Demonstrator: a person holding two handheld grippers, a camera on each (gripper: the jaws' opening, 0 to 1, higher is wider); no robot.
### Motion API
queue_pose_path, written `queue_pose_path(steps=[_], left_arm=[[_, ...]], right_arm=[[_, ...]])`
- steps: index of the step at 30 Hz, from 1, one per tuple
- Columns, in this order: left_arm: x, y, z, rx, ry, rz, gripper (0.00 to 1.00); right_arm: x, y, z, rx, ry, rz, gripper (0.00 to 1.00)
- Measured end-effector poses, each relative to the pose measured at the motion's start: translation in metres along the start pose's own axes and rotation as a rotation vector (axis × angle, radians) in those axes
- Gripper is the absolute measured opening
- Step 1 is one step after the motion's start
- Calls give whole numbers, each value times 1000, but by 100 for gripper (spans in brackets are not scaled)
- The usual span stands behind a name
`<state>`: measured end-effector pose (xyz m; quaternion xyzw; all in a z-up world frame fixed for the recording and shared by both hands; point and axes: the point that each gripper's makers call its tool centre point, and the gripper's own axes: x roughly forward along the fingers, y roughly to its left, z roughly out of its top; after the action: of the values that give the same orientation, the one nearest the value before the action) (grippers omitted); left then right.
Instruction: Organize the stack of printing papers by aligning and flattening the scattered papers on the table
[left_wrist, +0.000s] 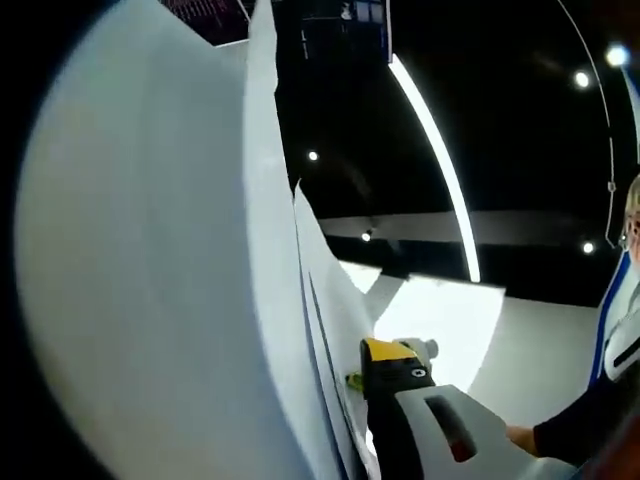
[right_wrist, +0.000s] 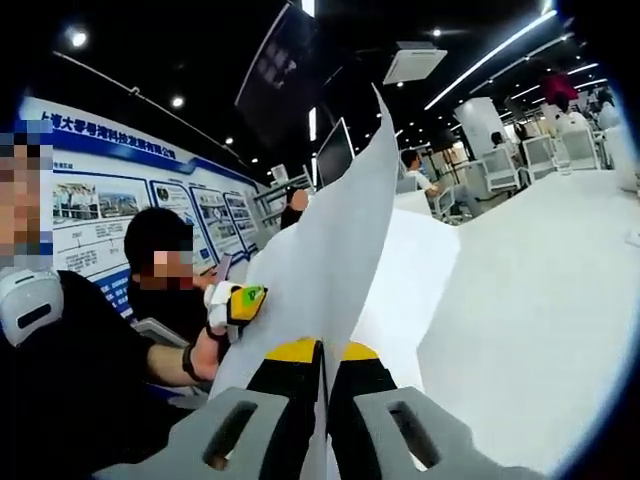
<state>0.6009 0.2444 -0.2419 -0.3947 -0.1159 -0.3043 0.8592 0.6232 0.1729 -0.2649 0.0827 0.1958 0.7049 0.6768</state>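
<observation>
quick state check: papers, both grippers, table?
papers: lifted on edge, upright off the table, sheets fanned apart, not aligned
right gripper: jaws shut on the papers' lower edge
left gripper: at the papers' far side; jaws hidden, cannot tell
table: white top, one sheet lying flat on it

Gripper hardware, right gripper view
Right gripper (right_wrist: 324, 372): grey slotted jaw bodies, black fingers (right_wrist: 290, 390), yellow caps; left gripper (right_wrist: 236, 303) white with yellow-green patch
</observation>
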Motion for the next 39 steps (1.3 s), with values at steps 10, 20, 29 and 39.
queue_pose_path(steps=[10,20,29,39], left_arm=[[0,0,0,3,-3,-1,17],[1,-1,-1,8,1,0,16],[0,2,-2,27,13,14,7],[-1,3,-1,16,6,26,6]], right_arm=[[5,0,2,4,-2,11,0],[10,2,5,-13,-2,14,0],[9,4,1,-11,4,12,0],[4,-1,-1,-77,-20,-61,16]])
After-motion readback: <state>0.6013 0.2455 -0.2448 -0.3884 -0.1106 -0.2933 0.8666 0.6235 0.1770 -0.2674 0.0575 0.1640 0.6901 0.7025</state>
